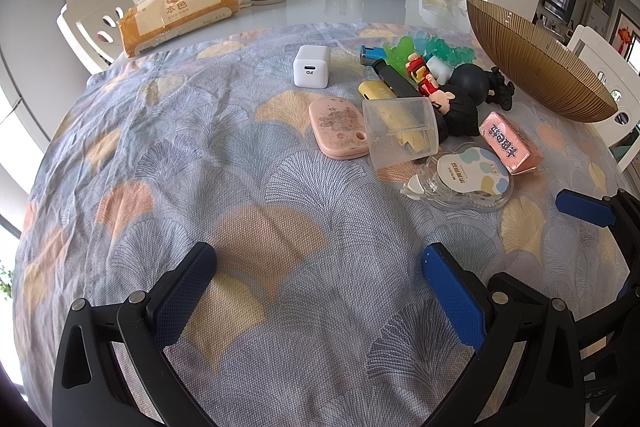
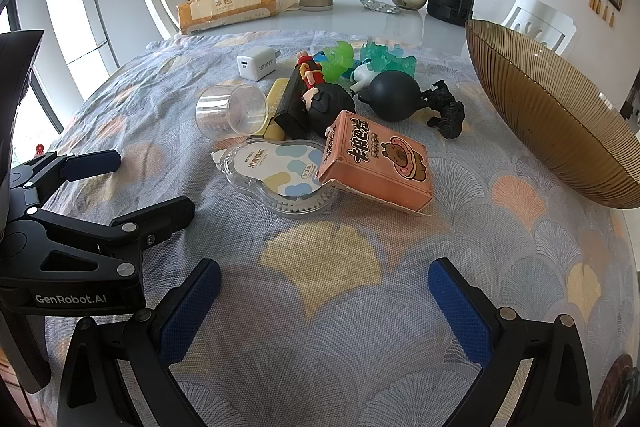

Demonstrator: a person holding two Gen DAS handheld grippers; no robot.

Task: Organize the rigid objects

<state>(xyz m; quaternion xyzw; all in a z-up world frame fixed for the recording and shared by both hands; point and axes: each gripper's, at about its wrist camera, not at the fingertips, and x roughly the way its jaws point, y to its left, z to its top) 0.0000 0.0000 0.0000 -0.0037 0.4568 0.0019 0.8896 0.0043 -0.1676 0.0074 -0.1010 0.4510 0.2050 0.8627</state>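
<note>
Left gripper (image 1: 318, 291) and right gripper (image 2: 324, 301) held apart, empty. Object pile (image 2: 320, 123) seen ahead; bowl (image 2: 560, 115) ahead-right.

Bare cloth (image 2: 320, 267) lies open ahead; the toy pile (image 2: 320, 99) blocks twelve o'clock, the amber bowl (image 2: 560, 115) two o'clock.

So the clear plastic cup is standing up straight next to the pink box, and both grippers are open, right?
Not quite. The clear plastic cup is lying on its side, as the right wrist view shows. It is near the pink box, and the left gripper and right gripper are both open.
</note>
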